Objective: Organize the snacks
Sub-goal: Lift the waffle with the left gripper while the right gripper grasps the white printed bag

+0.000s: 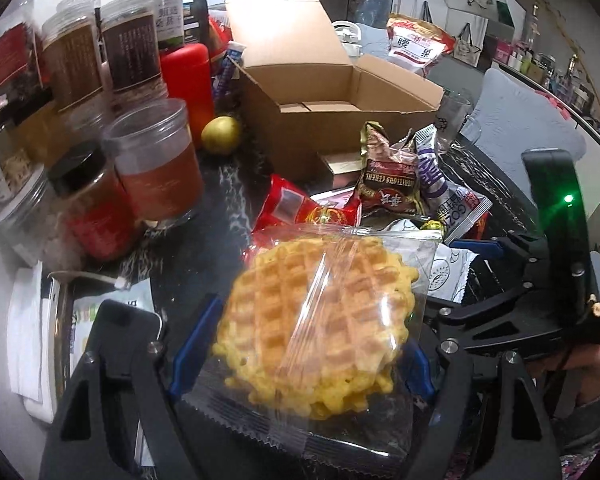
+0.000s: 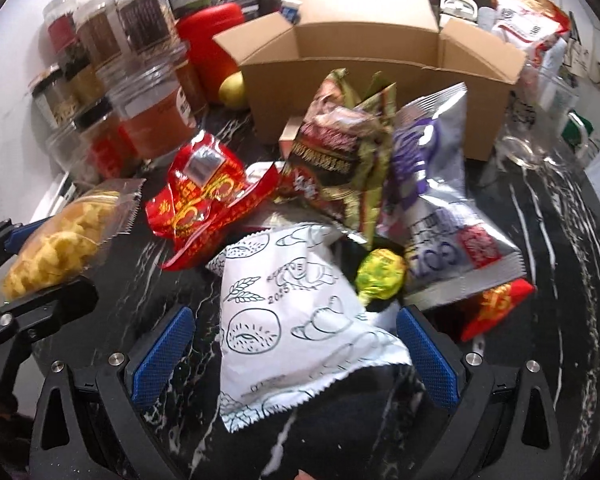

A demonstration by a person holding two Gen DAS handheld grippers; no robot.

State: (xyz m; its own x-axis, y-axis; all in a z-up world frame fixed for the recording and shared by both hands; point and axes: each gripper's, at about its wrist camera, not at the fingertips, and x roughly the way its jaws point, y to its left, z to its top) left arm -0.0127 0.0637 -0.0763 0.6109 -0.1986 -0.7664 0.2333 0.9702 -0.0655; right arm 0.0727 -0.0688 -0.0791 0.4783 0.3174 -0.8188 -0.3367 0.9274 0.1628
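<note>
The waffle pack, crinkly clear film over ridged rounds, sits clamped in the left claw; the open cardboard box lies ahead of it. The right claw, pads apart, straddles a white printed packet on the table.

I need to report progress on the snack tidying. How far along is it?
Barely begun: the cardboard box looks empty. In hand: the left gripper holds a wrapped waffle; the right gripper is open around a white packet. The pile of snack packets remains.
</note>
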